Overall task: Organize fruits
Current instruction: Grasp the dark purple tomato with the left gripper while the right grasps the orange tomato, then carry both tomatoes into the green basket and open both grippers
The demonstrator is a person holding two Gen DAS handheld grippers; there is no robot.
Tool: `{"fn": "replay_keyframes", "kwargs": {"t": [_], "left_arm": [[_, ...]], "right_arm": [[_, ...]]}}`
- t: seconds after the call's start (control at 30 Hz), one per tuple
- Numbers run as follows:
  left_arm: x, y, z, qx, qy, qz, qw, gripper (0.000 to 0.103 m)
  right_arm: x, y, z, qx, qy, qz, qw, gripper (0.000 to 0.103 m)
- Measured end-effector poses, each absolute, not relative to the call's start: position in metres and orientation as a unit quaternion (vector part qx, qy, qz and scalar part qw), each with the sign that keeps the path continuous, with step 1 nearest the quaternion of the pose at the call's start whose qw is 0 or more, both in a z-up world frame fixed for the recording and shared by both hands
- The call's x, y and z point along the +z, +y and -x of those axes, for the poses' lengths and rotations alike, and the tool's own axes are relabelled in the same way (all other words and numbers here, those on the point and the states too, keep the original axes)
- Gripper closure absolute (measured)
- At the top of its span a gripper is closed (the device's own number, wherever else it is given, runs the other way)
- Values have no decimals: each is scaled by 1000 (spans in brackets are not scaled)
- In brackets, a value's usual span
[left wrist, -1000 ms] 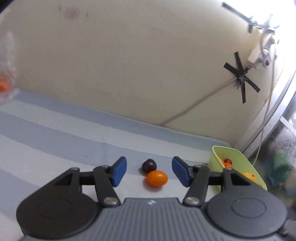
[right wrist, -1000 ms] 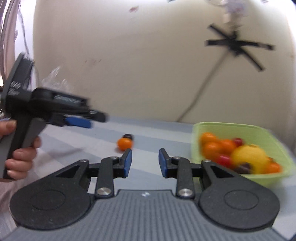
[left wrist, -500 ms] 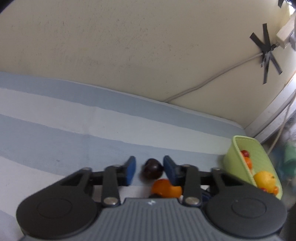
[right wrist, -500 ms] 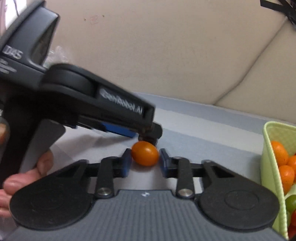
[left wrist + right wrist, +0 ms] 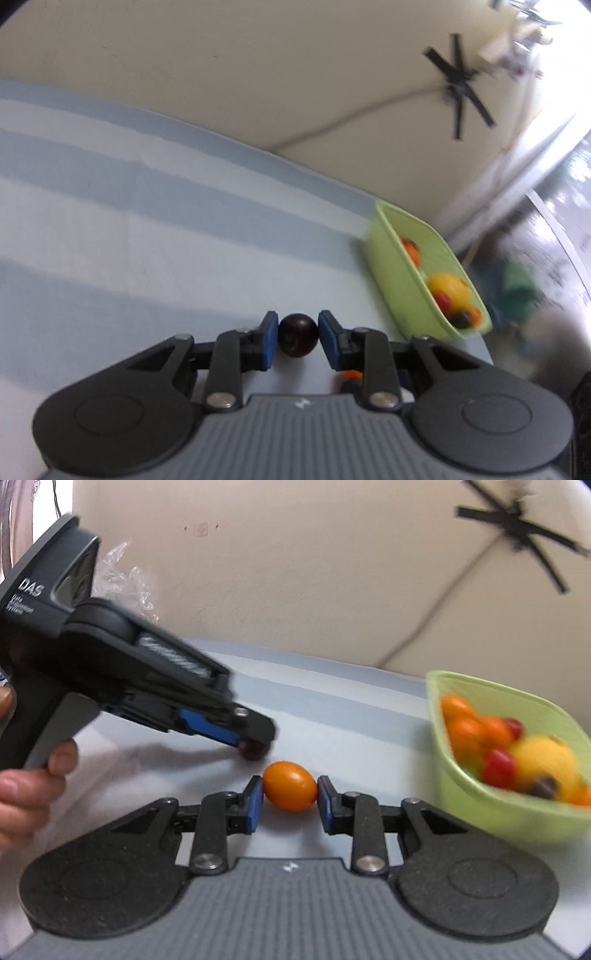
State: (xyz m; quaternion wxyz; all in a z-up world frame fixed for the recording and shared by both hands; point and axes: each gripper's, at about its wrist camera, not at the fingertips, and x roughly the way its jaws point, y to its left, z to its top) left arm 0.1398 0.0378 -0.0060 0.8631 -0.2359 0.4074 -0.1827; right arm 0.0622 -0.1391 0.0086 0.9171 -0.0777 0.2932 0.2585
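The left gripper (image 5: 297,339) has just clamped its jaws on the dark fruit (image 5: 297,335). The right gripper (image 5: 290,800), jaws pressing the orange fruit (image 5: 290,790), has it too. Both look ready to go to the green basket (image 5: 491,812) to their right.

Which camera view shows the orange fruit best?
The right wrist view: the orange fruit sits whole and sharp between the right gripper fingers. The left wrist view shows only a small orange sliver of it, hidden behind the left gripper's own fingers.

Looks like a home room: striped blue cloth (image 5: 155,206) on the counter, cream wall (image 5: 258,74) with a taped-up cable (image 5: 456,83), green fruit basket (image 5: 480,805).
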Motion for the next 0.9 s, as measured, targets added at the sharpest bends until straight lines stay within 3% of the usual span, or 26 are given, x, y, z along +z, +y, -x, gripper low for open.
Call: {"fn": "replay_keyframes", "kwargs": {"t": [0.13, 0.53, 0.9], "left_arm": [[-3, 15, -104, -219, 395, 218, 865, 78], [0, -69, -39, -227, 342, -2, 912, 74], [4, -62, -41, -225, 346, -4, 911, 77]], "right_arm": [[6, -172, -27, 223, 284, 71, 930, 69], [1, -217, 0, 171, 277, 35, 945, 68], [1, -222, 2, 170, 277, 27, 945, 69]]}}
